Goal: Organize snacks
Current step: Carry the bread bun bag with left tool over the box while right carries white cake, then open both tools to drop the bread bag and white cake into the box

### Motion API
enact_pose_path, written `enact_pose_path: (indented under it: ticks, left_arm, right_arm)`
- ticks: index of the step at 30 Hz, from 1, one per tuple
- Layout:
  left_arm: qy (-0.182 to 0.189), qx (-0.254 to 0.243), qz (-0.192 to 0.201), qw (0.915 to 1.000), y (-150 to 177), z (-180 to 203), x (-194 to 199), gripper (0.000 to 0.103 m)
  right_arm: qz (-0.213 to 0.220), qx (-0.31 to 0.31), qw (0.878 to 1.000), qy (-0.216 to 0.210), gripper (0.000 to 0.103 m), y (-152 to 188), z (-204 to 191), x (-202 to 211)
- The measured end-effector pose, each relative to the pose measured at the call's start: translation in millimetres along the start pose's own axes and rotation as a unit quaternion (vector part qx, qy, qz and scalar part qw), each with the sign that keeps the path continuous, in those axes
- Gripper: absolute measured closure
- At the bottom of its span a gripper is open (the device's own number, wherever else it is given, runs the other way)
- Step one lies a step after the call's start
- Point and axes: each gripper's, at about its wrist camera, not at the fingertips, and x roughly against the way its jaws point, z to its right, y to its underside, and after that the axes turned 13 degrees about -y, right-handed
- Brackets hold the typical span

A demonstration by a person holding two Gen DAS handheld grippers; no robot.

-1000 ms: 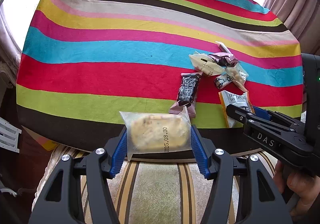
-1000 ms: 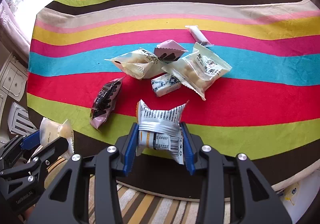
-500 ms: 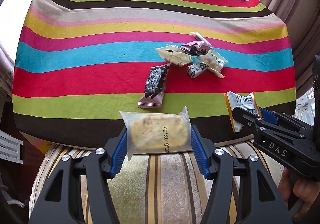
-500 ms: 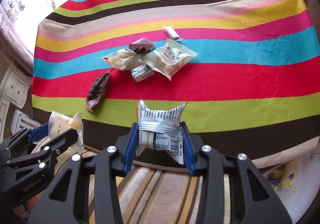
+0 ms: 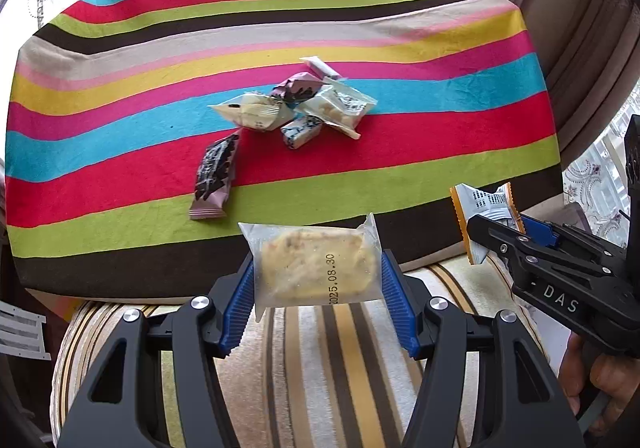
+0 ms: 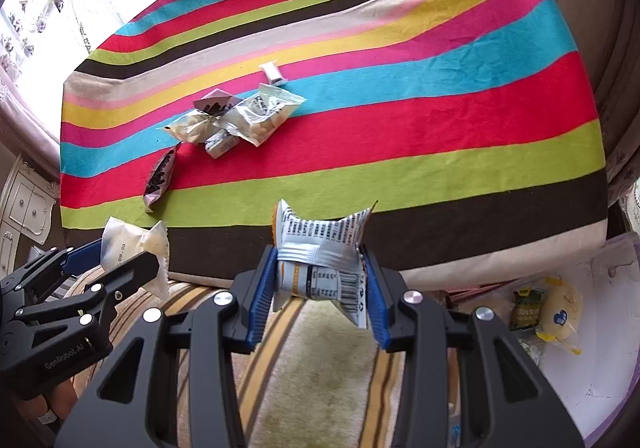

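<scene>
My left gripper (image 5: pixel 318 272) is shut on a clear packet with a pale pastry (image 5: pixel 316 262), held off the near edge of the striped table (image 5: pixel 120 183). My right gripper (image 6: pixel 320 272) is shut on a silver and orange snack packet (image 6: pixel 320 248), also held off the near edge; the packet shows in the left wrist view (image 5: pixel 484 207). A heap of snack packets (image 5: pixel 304 107) lies mid-table, with a dark packet (image 5: pixel 214 171) nearer the front. The left gripper shows at lower left in the right wrist view (image 6: pixel 132 260).
A striped cushion (image 5: pixel 340 368) lies below both grippers. A white bin (image 6: pixel 600 328) at the right of the right wrist view holds a few snacks (image 6: pixel 556 308). Curtains (image 5: pixel 580 27) hang at the right. A white cabinet (image 6: pixel 24 203) stands at the left.
Both grippers have drawn back from the table toward the near side and swung to the right, each still holding its packet. The snack heap now looks farther away.
</scene>
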Motion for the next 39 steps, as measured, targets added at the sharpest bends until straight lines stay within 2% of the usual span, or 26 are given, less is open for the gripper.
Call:
enact_pose_path:
  ticks: [9,16,27,35,39]
  left_arm:
    - [0.039,-0.06,0.0,0.9975,1,61,6,0.046]
    - [0.08,-0.123,-0.004,0.9892,7,118,15,0.046]
    - [0.129,-0.222,-0.019,0.9662,30,193,25,0.046]
    - [0.161,-0.279,-0.035,0.946,52,225,32,0.045]
    - [0.174,-0.29,-0.044,0.9399,57,231,33,0.045]
  right_arm:
    - [0.013,-0.044,0.999,0.026,0.062,24,58,29]
    - [0.017,-0.085,0.995,0.055,0.062,53,109,54]
    - [0.01,-0.147,0.985,0.093,0.061,104,177,79]
    - [0.005,-0.173,0.98,0.104,0.06,121,196,82]
    - [0.004,-0.177,0.978,0.108,0.06,123,198,82]
